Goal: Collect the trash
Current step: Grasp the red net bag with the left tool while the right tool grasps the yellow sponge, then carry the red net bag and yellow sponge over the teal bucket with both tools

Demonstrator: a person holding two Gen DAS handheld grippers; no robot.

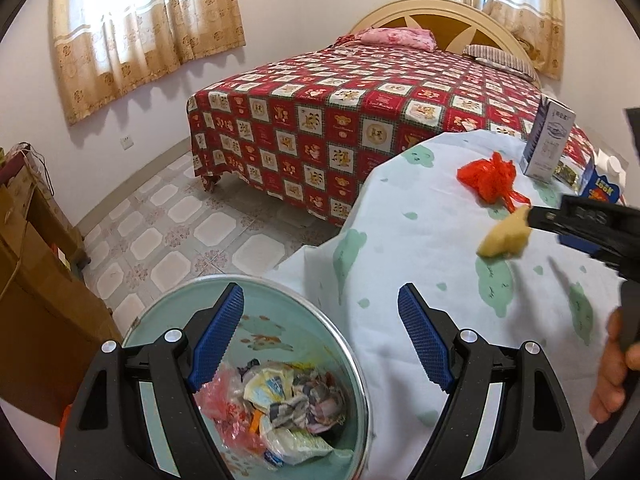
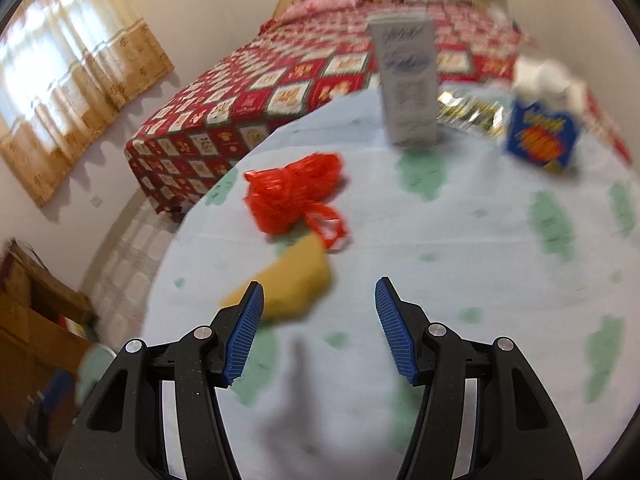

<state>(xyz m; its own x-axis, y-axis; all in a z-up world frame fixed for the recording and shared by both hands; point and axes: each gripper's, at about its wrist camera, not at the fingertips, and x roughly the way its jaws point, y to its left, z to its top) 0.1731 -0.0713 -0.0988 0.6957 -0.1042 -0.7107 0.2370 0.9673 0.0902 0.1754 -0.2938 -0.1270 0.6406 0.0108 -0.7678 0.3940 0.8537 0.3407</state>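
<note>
Left wrist view: the left tool [image 1: 320, 336] hangs with its jaws wide and nothing between them, over the near edge of the tabletop [image 1: 420, 216]. Below it on the left stands the bin [image 1: 168, 312], already holding crumpled wrappers and plastic, so part of the collecting looks done. On the right, the right tool [image 1: 532, 216] reaches in, its tip against a yellow scrap [image 1: 506, 236]; whether it grips the scrap cannot be told here. Farther off lie a red plastic bag [image 1: 486, 174], a tall carton [image 1: 549, 142] and a blue box [image 1: 600, 190], all left to collect.

Right wrist view, blurred: the right tool [image 2: 319, 312] stands wide apart, and the yellow scrap [image 2: 292, 280] sits at its left finger, not clamped. The scrap's long axis runs from near left to far right, its far end just beside the red bag.
</note>
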